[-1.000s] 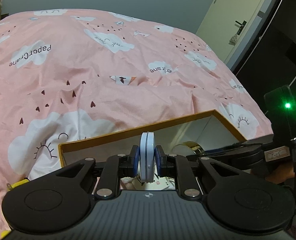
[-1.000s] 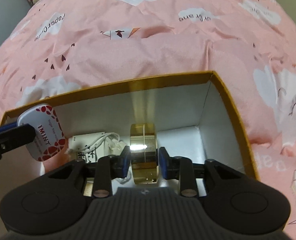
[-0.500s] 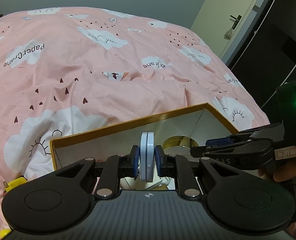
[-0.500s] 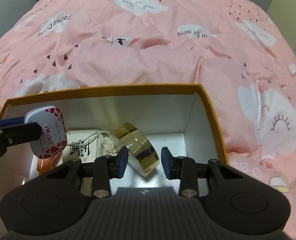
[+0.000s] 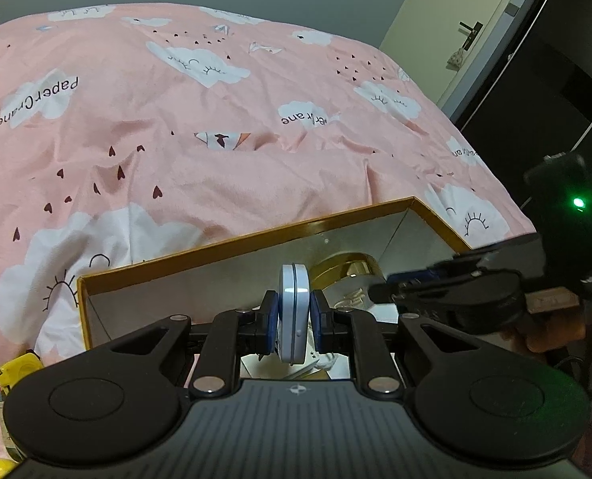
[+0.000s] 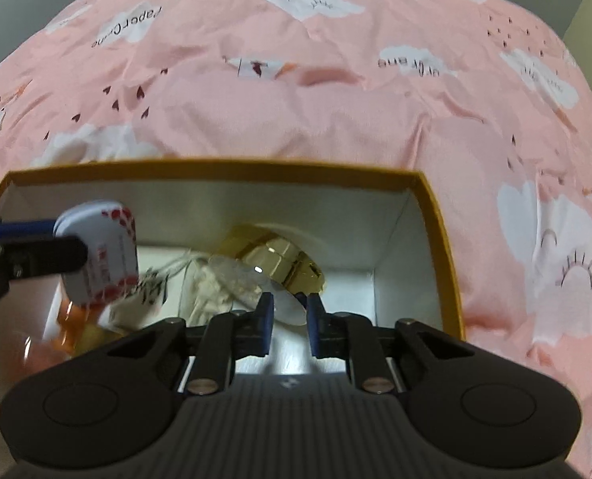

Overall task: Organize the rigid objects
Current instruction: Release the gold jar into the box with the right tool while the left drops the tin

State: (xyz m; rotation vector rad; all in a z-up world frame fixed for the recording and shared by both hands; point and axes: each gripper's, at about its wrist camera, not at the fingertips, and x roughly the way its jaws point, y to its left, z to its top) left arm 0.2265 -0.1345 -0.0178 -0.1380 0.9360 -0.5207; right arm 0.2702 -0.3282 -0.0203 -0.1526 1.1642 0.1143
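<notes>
Gold jar [image 6: 280, 257] lies in the box [image 6: 436, 215]; right gripper [image 6: 287, 317] empty, jaws closed. Left gripper [image 5: 293, 321] clamps a tin [image 5: 293, 311], not yet placed.

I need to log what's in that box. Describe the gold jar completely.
The gold jar is a short round container with a shiny, mirror-like gold finish, metal or metallised plastic by its look. It lies tipped on its side on the floor of the box, near the far right corner, beside a clear bag. The right gripper above it is empty; nothing grips the jar.
</notes>
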